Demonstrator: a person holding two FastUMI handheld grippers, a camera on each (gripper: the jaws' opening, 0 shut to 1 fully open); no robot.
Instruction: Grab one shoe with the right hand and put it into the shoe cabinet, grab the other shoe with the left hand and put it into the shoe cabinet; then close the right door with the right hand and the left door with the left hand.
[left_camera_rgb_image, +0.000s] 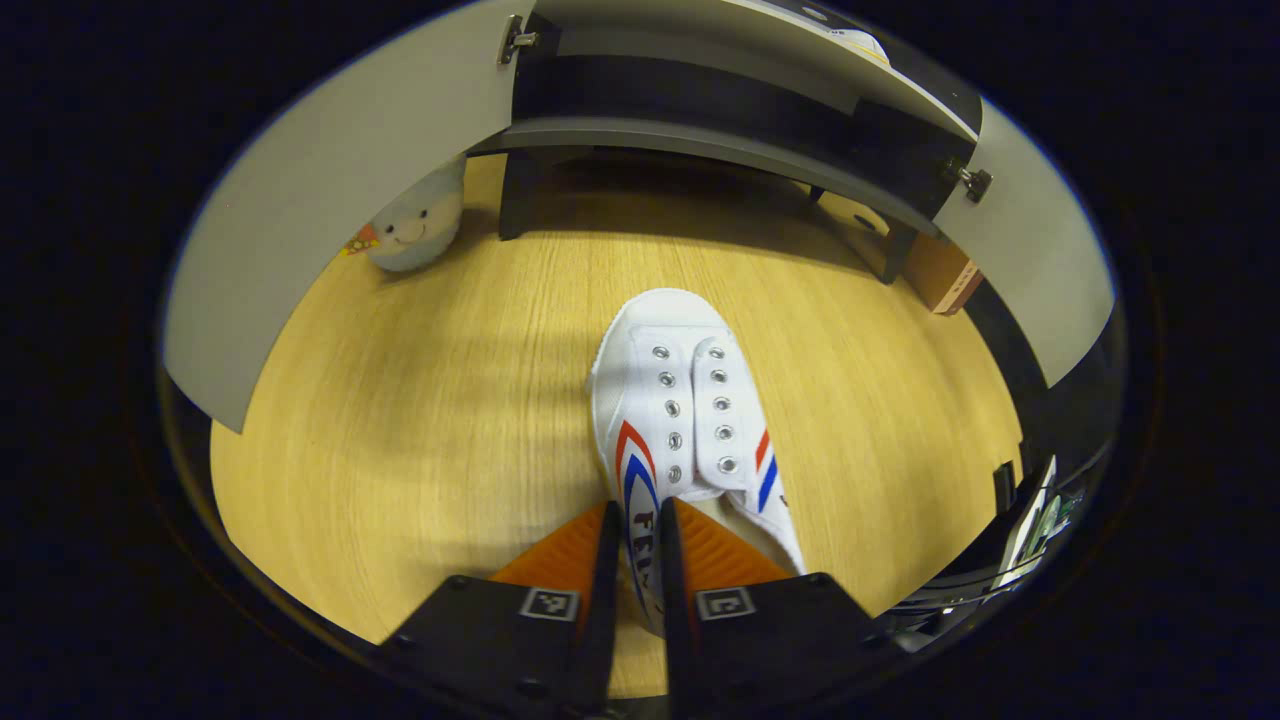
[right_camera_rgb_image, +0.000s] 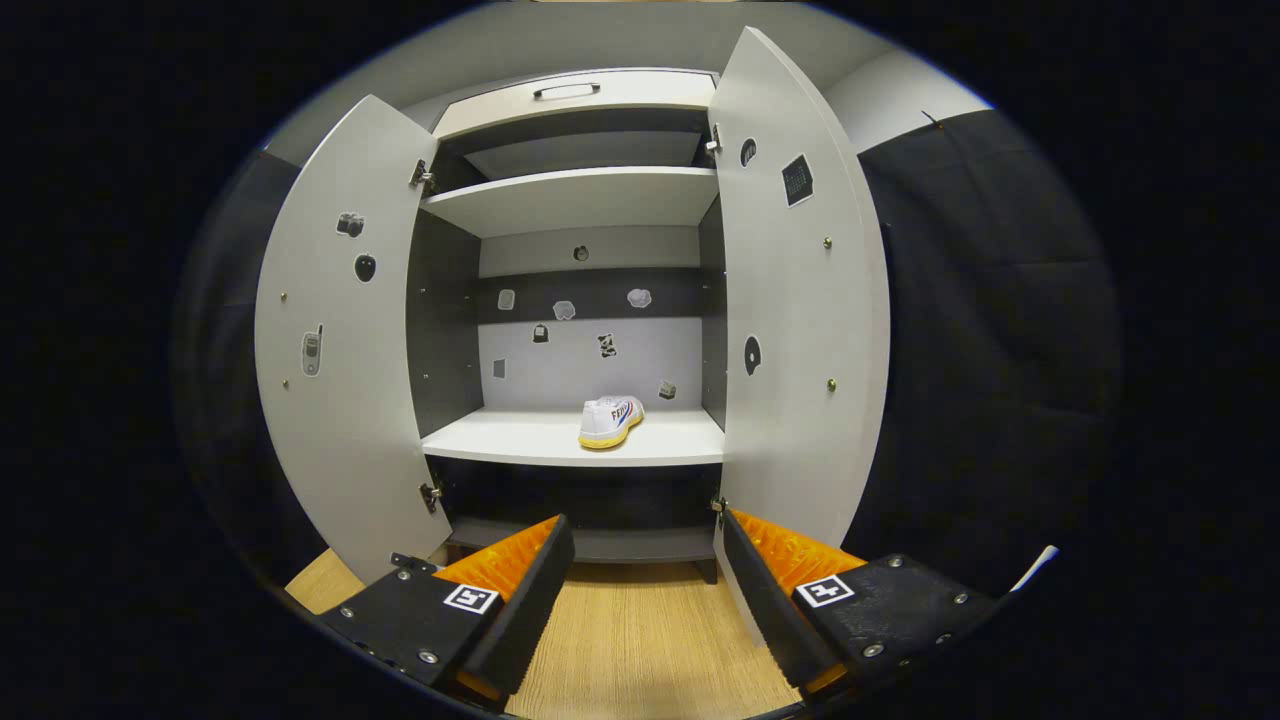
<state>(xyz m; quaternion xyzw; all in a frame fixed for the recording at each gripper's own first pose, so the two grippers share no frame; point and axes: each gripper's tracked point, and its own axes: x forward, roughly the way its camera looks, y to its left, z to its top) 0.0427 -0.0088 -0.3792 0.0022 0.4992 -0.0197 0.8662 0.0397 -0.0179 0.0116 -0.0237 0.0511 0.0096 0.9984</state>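
Left gripper view, left claw (left_camera_rgb_image: 636, 560) pinching white shoe (left_camera_rgb_image: 680, 420) at its heel over wood floor (left_camera_rgb_image: 420, 420), cabinet (left_camera_rgb_image: 700, 140) ahead; right gripper view, left door (right_camera_rgb_image: 335, 340), second shoe (right_camera_rgb_image: 611, 421) on shelf (right_camera_rgb_image: 520, 438), right door (right_camera_rgb_image: 795, 330), right claw (right_camera_rgb_image: 645, 560) spread, holding nothing.

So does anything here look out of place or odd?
Nothing damaged or spilled. A plush toy lies on the floor beside the shoe cabinet, peeking from behind its open door, an odd spot for a toy.
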